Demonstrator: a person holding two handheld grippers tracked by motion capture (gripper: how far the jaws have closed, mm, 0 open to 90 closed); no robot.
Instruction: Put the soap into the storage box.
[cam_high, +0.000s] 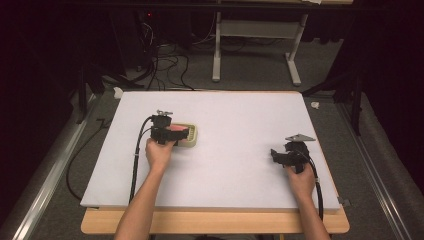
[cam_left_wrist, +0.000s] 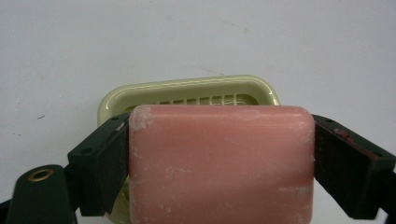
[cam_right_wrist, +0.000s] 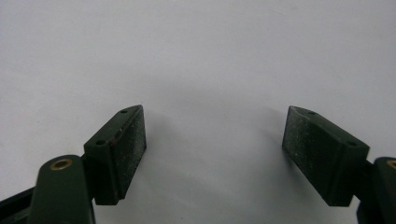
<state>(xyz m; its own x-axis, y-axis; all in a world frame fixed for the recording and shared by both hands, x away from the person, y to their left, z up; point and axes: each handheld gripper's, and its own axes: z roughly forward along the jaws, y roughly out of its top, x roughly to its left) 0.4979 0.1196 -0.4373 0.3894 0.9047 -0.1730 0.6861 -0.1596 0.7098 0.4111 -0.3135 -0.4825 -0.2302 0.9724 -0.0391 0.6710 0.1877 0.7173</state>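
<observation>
So far we have the left tongs (cam_left_wrist: 219, 163) clamped on the pink soap (cam_left_wrist: 220, 163) over its dish (cam_left_wrist: 187, 88), not yet set down or lifted clear, while our right tongs (cam_right_wrist: 214, 154) wait apart above the bench (cam_high: 240, 115).

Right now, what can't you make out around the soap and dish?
- Soap: underside hidden, lower edge cut off by the left gripper view's frame, so whether it touches the dish is unclear.
- Dish floor: mostly hidden behind the soap in that view.
- High view: the left gripper covers most of the soap; dish slats too small.
</observation>
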